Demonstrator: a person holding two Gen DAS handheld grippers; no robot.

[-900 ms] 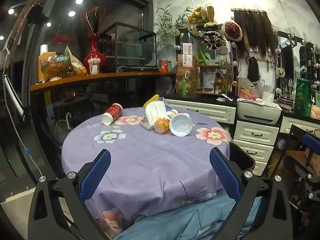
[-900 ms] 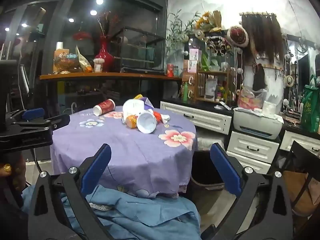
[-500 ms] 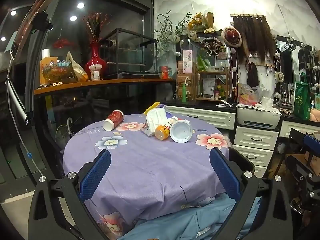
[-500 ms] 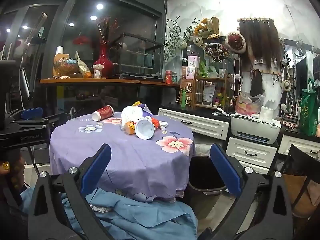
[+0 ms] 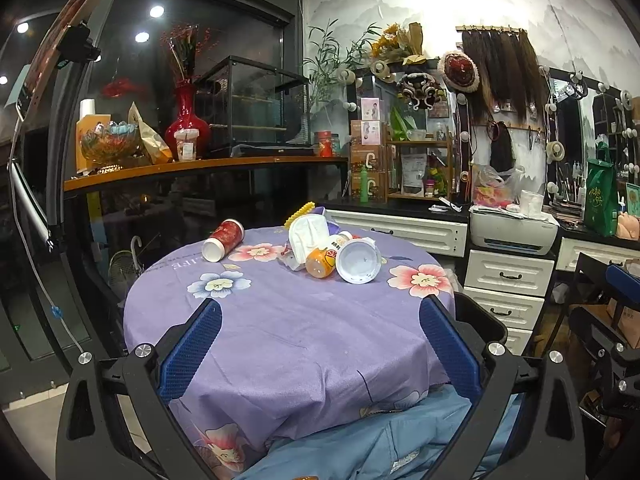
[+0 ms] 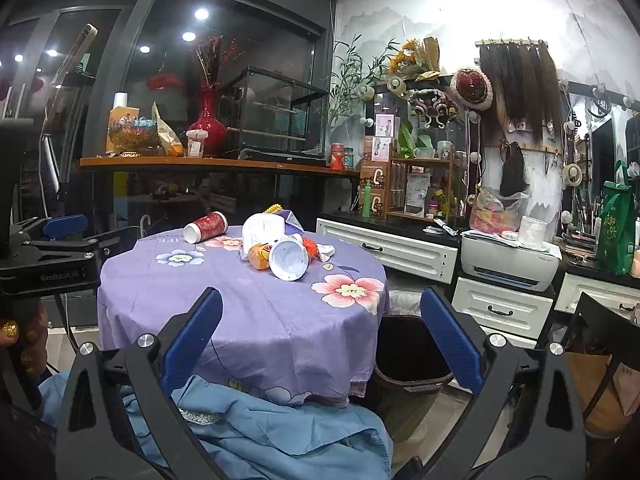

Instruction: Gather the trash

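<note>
Trash pile sitting at the far side of the round counter, both grippers hanging back wide open.

The pile is a tipped white cup (image 5: pixel 358 261) with its mouth facing the camera, an orange bottle (image 5: pixel 322 261) lying touching it, and a crumpled white bag (image 5: pixel 306 232) behind, with something yellow and something purple poking out that's too hidden to name. A red cup (image 5: pixel 223 239) lies on its side, apart to the left. All of it rests on the counter (image 5: pixel 288 336) with its purple flowered cloth. Left gripper (image 5: pixel 320 350) and right gripper (image 6: pixel 322 342) are both spread with nothing between the fingers, well short of the pile. A dark bin (image 6: pixel 408 364) stands just beside the counter, partly cut off by the cloth and a finger. Blue fabric (image 6: pixel 256 432) bunches up below.
</note>
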